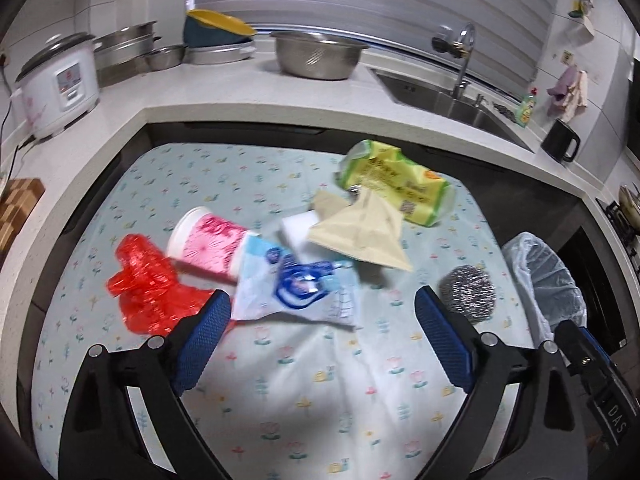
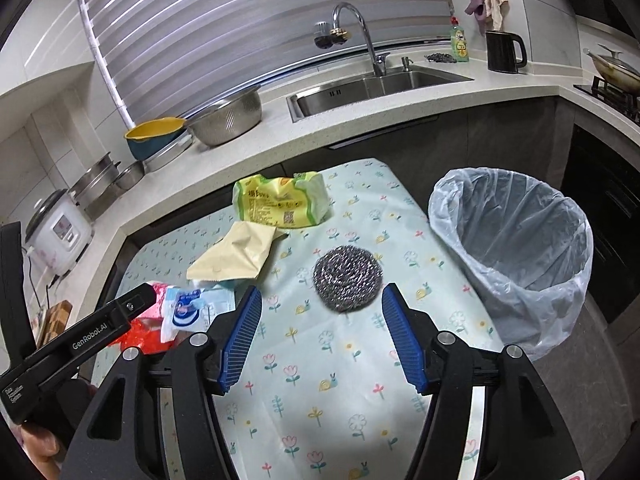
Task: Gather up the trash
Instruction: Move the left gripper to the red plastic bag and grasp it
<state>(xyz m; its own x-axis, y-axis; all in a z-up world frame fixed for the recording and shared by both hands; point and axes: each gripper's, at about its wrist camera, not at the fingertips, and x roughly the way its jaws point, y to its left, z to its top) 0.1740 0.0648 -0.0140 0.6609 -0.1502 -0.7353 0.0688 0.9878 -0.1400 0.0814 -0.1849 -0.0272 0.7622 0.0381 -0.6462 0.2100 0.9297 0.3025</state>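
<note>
On the flower-print tablecloth [image 1: 304,364] lies scattered trash: a crumpled red plastic bag [image 1: 146,284], a pink and white cup [image 1: 208,242] on its side, a blue and white wrapper [image 1: 296,288], a beige paper packet [image 1: 360,232], a green-yellow pack [image 1: 394,180] and a steel scouring ball [image 1: 468,288]. My left gripper [image 1: 322,308] is open just short of the blue wrapper, nothing between its fingers. My right gripper [image 2: 322,304] is open with the scouring ball [image 2: 347,278] just ahead of its tips, untouched. A bin lined with a clear bag [image 2: 516,256] stands at the table's right edge.
A kitchen counter [image 2: 256,148] wraps around the table, with a rice cooker [image 1: 58,84], steel bowls [image 1: 318,56], a sink [image 2: 380,88] and a black kettle [image 2: 505,51]. The left gripper's body [image 2: 80,344] shows at the lower left of the right wrist view.
</note>
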